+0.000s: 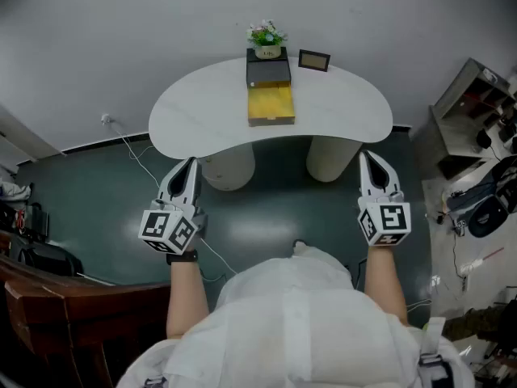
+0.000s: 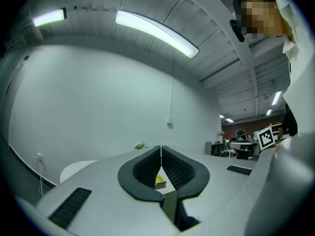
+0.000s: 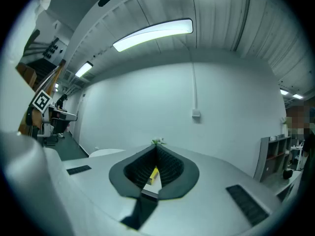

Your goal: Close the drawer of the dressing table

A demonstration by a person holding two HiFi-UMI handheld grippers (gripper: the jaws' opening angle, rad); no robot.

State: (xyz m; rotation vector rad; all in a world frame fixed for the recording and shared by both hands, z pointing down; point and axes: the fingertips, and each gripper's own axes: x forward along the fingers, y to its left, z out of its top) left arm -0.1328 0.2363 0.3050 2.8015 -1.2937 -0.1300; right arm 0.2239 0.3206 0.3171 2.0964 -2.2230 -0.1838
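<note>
On the white kidney-shaped dressing table (image 1: 347, 107) stands a small black cabinet (image 1: 267, 71), and its yellow drawer (image 1: 271, 105) is pulled out toward me. My left gripper (image 1: 191, 162) hovers level in front of the table's left edge, jaws together and empty. My right gripper (image 1: 365, 157) hangs the same way off the right edge, also shut and empty. In the left gripper view the left gripper (image 2: 161, 148) has its tips touching, with the yellow drawer (image 2: 160, 180) showing through the gap below them. The right gripper (image 3: 156, 146) in its own view likewise frames the drawer (image 3: 153, 174).
A potted flower (image 1: 266, 35) sits on the cabinet and a small picture frame (image 1: 313, 60) stands to its right. Two round pedestals (image 1: 230, 168) carry the table. A shelf unit (image 1: 472, 103) is at the right, a cable (image 1: 133, 148) trails on the floor, and wooden furniture (image 1: 48, 297) sits lower left.
</note>
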